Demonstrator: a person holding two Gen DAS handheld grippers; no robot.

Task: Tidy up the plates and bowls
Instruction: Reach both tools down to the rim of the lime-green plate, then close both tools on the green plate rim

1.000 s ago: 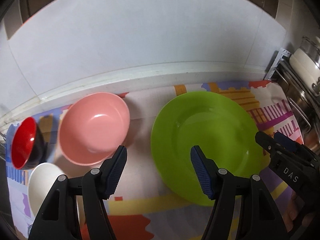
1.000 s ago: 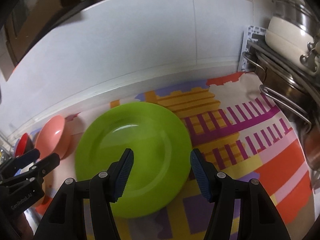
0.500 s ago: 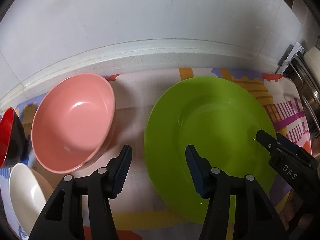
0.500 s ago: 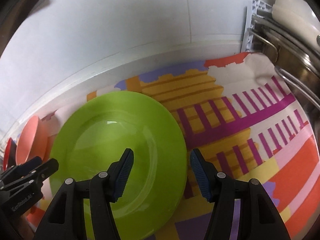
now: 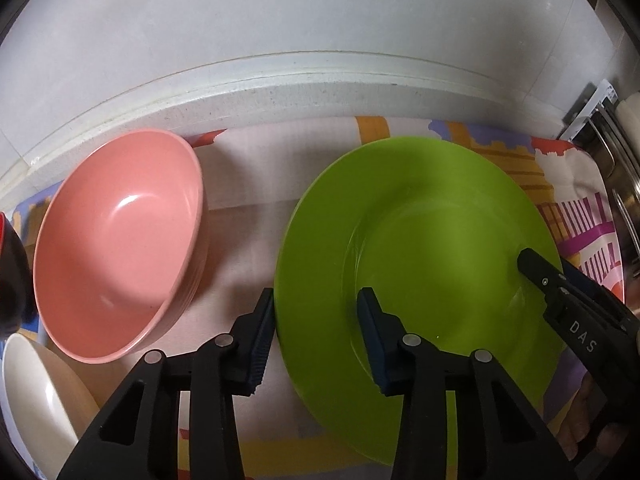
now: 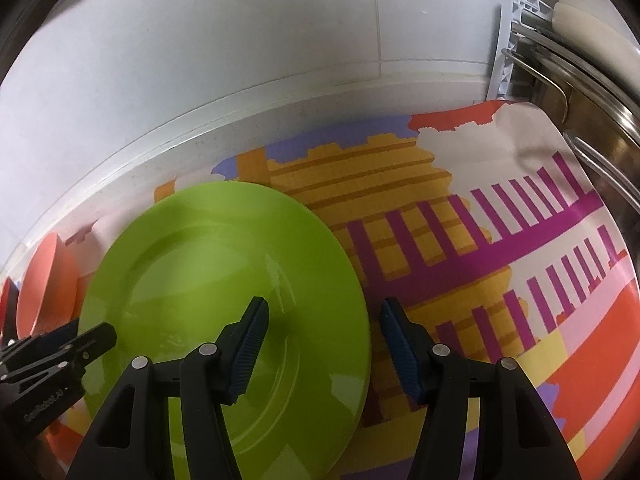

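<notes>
Holding a gripper in each hand, we reach down over a big green plate (image 5: 420,240) that lies flat on a bright mat (image 6: 500,240) with orange, purple and yellow shapes.

Our left gripper (image 5: 316,332) sits at the plate's left edge. One finger is outside the rim and the other is over the plate, so the rim is between them. Its jaws are closing, but the pads are not pressing on the plate yet.

Our right gripper (image 6: 324,344) sits at the plate's right edge the same way, with the rim between its two fingers. Its jaws are closing too, and there is a gap on both sides.

Left of the plate stands a pink bowl (image 5: 116,248). A white bowl (image 5: 36,408) is near it at the bottom left, and a red and black bowl (image 5: 10,264) peeks in at the left edge. Shiny metal pots (image 6: 592,92) stand at the far right, by the white wall (image 6: 240,40).
</notes>
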